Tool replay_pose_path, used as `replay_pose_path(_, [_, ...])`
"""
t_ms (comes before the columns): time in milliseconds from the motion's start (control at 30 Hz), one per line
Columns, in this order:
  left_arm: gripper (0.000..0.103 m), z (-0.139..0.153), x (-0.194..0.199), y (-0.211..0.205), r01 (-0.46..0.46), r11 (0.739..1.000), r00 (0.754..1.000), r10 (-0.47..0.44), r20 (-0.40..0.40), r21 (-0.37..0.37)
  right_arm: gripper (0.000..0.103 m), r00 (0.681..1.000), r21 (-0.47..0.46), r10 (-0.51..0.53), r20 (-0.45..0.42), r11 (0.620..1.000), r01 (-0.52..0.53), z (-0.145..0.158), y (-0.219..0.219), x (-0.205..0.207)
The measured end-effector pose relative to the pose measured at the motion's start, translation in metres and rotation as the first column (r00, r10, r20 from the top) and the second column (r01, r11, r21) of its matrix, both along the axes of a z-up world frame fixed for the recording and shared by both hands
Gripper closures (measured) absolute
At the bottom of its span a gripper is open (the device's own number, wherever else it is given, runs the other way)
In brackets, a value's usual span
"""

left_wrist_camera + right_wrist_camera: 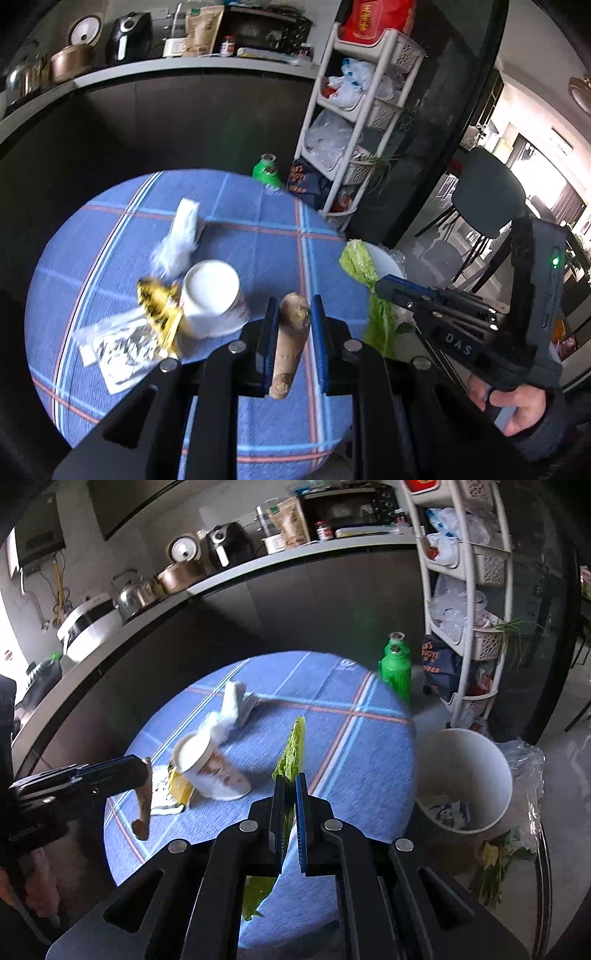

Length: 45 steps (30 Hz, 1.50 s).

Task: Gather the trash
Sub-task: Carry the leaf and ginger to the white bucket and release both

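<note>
My left gripper (293, 302) is shut on a brown ginger root (290, 343) and holds it above the round table with a blue plaid cloth (258, 229). My right gripper (291, 779) is shut on a green lettuce leaf (293, 746), held above the table's right side; the leaf also shows in the left wrist view (356, 260). On the table lie a tipped white paper cup (212, 295), a yellow wrapper (159, 306), a clear foil packet (122, 347) and a crumpled white tissue (181, 236). A white trash bin (465, 775) stands on the floor to the right of the table.
A green bottle (396, 668) stands on the floor behind the table. A white tiered rack (469, 590) with plastic bags is at the back right. A dark counter (221, 602) with appliances runs behind. Green scraps (495, 864) and a clear bag lie by the bin.
</note>
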State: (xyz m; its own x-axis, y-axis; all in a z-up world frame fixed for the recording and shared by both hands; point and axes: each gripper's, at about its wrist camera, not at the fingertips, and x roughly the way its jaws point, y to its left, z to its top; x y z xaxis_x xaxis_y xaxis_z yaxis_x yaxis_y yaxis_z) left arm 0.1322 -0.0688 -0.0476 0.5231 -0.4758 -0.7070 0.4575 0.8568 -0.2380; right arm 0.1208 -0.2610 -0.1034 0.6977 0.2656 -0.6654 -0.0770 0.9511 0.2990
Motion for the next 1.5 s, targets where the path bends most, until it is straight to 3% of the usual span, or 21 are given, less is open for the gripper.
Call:
replay_pose_path(300, [0.085,0.016,0.028,-0.070,0.098,0.995,0.995,-0.098,0.015,-0.026,0.098,0.989,0.023,-0.144,0.017,0.989,0.144,-0.001,-0.078,0.009])
replay_pose_path(567, [0.085,0.005,0.055,-0.155,0.208,0.978,0.978,-0.209,-0.014,-0.024,0.098,0.963,0.053,-0.270,-0.013,0.961,0.271,-0.031,-0.159,0.023])
replay_pose_path(933, [0.085,-0.053,0.103,-0.253,0.274,0.961,0.954,-0.275,-0.120,-0.027,0.098,0.957,0.048,-0.283,-0.069,0.957,0.287,-0.098,-0.217,0.065])
replay_pose_path(1233, [0.085,-0.108,0.130,-0.289,0.283,0.959,0.947,-0.274,-0.168,0.032,0.095,0.973,0.015,-0.210,-0.096,0.977,0.213,-0.142,-0.223,0.093])
replay_pose_path(1267, [0.083,-0.112,0.133,-0.291,0.282,0.959,0.948,-0.272,-0.167,0.036,0.092,0.976,0.001,-0.196,-0.097,0.980,0.197,-0.145,-0.222,0.095])
replay_pose_path(1333, [0.064,-0.119,0.140,-0.292,0.260,0.965,0.954,-0.250,-0.166,0.043,0.078,0.980,-0.017,-0.170,-0.100,0.986,0.169,-0.150,-0.220,0.097])
replay_pose_path(1367, [0.049,-0.118,0.141,-0.291,0.251,0.967,0.957,-0.241,-0.160,0.044,0.073,0.983,-0.020,-0.159,-0.091,0.987,0.158,-0.151,-0.220,0.096])
replay_pose_path(1400, [0.043,-0.116,0.143,-0.289,0.231,0.972,0.964,-0.224,-0.144,0.041,0.071,0.985,-0.023,-0.155,-0.081,0.988,0.153,-0.150,-0.219,0.094])
replay_pose_path(1433, [0.042,-0.115,0.144,-0.286,0.223,0.974,0.967,-0.216,-0.136,0.038,0.069,0.986,-0.028,-0.151,-0.070,0.988,0.149,-0.148,-0.218,0.092])
replay_pose_path(1500, [0.036,-0.112,0.147,-0.283,0.207,0.978,0.970,-0.200,-0.135,0.038,0.056,0.987,-0.035,-0.147,-0.056,0.989,0.145,-0.147,-0.217,0.088])
